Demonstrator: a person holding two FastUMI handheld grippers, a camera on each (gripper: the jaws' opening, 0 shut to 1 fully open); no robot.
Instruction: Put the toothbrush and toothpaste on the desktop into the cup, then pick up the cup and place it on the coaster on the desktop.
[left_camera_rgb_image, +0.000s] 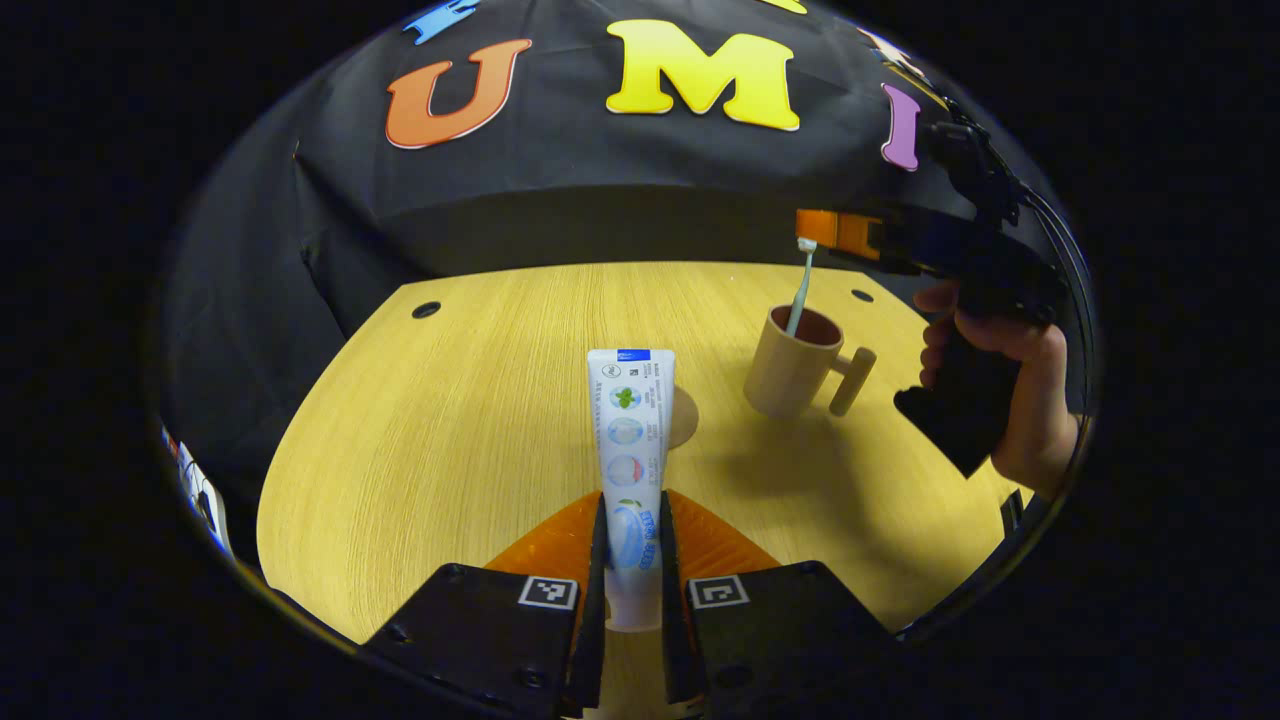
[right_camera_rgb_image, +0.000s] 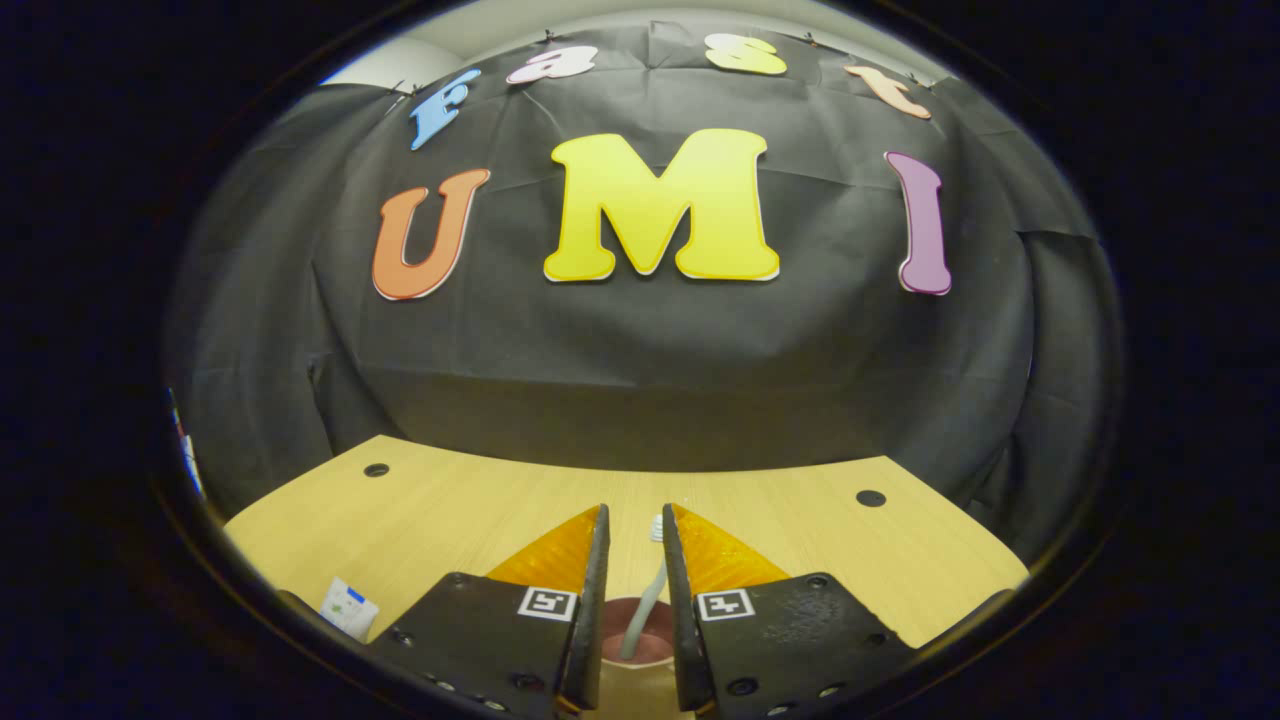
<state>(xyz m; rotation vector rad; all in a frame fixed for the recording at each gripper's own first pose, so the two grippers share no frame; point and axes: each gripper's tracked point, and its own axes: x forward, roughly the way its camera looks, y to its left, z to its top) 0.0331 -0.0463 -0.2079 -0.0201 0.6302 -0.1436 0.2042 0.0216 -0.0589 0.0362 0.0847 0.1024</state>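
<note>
Looking along your left gripper (left_camera_rgb_image: 632, 560), you've got the toothpaste (left_camera_rgb_image: 632, 450) pinched right between the two fingers, both pressing on the lower part of the tube near its cap end. The tube sticks out forward from the jaws, flat crimped end farthest away, lifted above the wooden desktop (left_camera_rgb_image: 450, 420). Just past the tube's right edge a small round coaster (left_camera_rgb_image: 684, 417) peeks out on the desk, mostly hidden behind the tube.

Off to the right of that sits the cup (left_camera_rgb_image: 790, 365), upright, handle sticking out to its right. The toothbrush (left_camera_rgb_image: 800, 290) is standing in it, handle down inside, bristle head up top. Your right gripper (left_camera_rgb_image: 835, 232) is hovering at the top of the brush with your hand (left_camera_rgb_image: 1010, 385) wrapped around the grip, well to the right of the tube.

From the right gripper view, the right gripper (right_camera_rgb_image: 630, 600) has its fingers close together with the toothbrush (right_camera_rgb_image: 645, 595) running up the narrow gap between them, head poking just past the tips. Honestly can't tell if the fingers are actually pressing on it or just sitting either side. The cup (right_camera_rgb_image: 640, 640) rim shows directly below, between the fingers. The toothpaste (right_camera_rgb_image: 348, 607) end pokes in at the lower left.
</note>
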